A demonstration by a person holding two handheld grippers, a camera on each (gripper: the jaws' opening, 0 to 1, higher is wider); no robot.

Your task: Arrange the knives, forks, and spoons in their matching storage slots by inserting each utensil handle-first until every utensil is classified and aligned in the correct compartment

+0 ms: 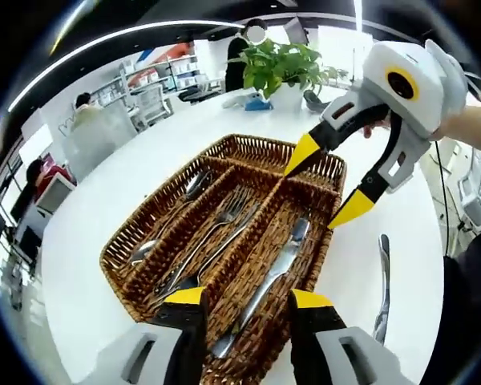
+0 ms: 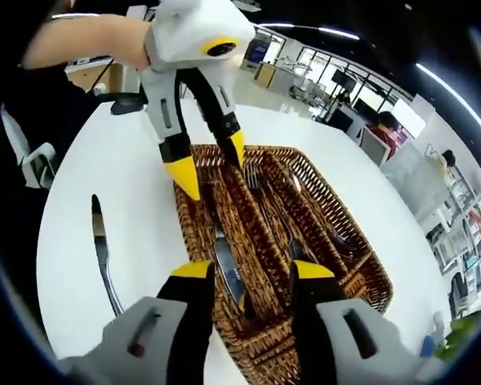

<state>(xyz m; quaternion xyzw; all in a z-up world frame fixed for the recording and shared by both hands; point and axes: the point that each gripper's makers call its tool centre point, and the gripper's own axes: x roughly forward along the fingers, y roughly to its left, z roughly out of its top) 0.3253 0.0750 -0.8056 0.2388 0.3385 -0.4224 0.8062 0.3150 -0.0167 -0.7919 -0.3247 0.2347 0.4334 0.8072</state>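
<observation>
- I work at a round white table [image 1: 224, 120].
- Beyond the table's far edge stands a green potted plant [image 1: 280, 64].
- Left of the plant are white shelves [image 1: 152, 80] and seated people.
- Bright strip lights [image 1: 112, 40] curve overhead.
- Desks with monitors [image 2: 361, 140] line the room beyond the table.

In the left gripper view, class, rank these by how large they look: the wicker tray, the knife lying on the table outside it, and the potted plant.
1. wicker tray, clearly largest.
2. and 3. knife on the table and potted plant: not ranked. The knife looks longer but thin, the plant broader, and it stands much farther from the camera.
</observation>
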